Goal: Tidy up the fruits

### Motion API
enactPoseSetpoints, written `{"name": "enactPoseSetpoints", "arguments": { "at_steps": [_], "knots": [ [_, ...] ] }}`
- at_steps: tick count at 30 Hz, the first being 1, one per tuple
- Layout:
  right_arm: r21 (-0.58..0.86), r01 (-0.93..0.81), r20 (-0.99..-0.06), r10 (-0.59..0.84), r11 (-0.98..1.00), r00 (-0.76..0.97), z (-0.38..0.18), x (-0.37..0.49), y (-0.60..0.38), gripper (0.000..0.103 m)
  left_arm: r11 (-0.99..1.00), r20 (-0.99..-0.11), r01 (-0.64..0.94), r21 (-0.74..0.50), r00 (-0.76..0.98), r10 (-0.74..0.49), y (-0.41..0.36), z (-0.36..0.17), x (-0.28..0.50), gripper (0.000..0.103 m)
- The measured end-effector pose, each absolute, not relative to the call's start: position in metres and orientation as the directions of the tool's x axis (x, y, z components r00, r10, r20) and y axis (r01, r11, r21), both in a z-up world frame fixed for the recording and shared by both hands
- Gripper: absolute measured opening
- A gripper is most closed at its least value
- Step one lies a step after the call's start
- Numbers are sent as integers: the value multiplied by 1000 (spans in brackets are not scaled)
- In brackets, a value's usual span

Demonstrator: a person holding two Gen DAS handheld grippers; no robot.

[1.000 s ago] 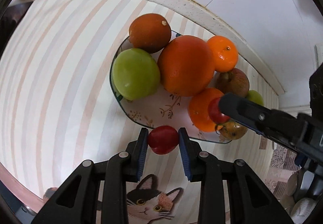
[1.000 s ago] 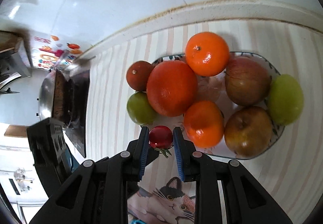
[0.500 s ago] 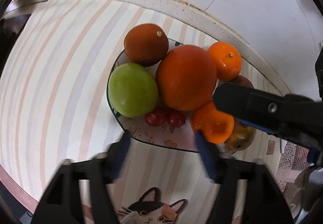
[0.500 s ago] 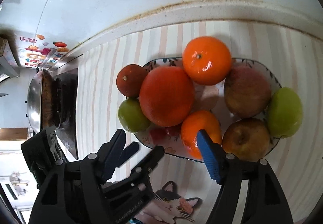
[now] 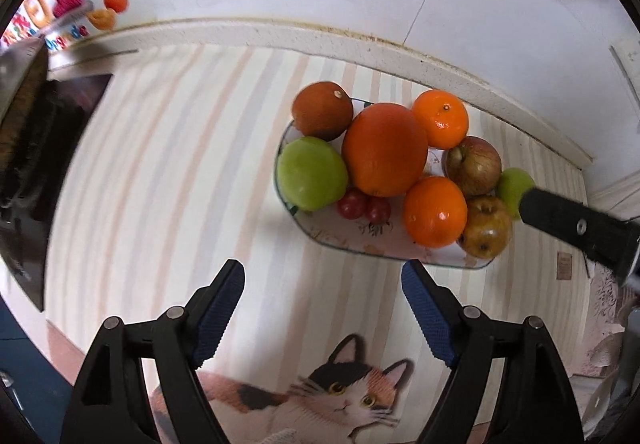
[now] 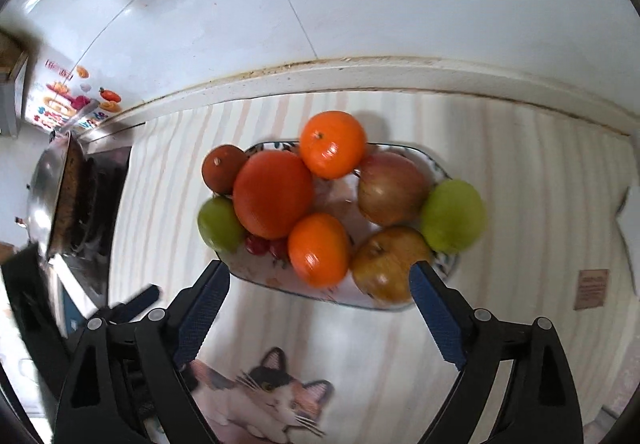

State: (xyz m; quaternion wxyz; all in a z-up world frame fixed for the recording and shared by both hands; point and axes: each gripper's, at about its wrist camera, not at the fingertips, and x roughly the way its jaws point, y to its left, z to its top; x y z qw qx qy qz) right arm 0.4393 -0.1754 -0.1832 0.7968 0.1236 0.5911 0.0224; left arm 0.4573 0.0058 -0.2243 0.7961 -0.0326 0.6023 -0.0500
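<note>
A floral plate on the striped counter holds a large orange, several smaller oranges, green apples and reddish apples. Two small red cherry tomatoes lie on the plate's near side between the green apple and an orange. My left gripper is open and empty, a little short of the plate. My right gripper is open and empty, its jaws standing over the plate's near rim. The right gripper also shows at the right edge of the left wrist view.
A cat picture is printed on the counter mat below the grippers. A stove with a metal wok stands at the left. The white tiled wall and its ledge run behind the plate.
Both grippers held a cherry tomato one second ago; they opened, left both tomatoes on the plate, and have pulled back from it.
</note>
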Motion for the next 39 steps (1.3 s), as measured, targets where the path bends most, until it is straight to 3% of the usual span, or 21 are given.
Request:
{"name": "enactPoseSetpoints", "arguments": {
  "at_steps": [9,18,39],
  "knots": [
    [99,104,-895,43,990,443,-141,354,-158,94,995,-904,96,-40,420,-76,16,-160,400,80],
    [78,160,-828,-25,984,560,-91,278,-151,95,985,-858,171,-15,504,-101,16,-113,353,80],
    [56,68,-666,-14,996,746,15,120,-135,100,985,-763,168,-27,633,-129,22,-27,223,80]
  ]
}}
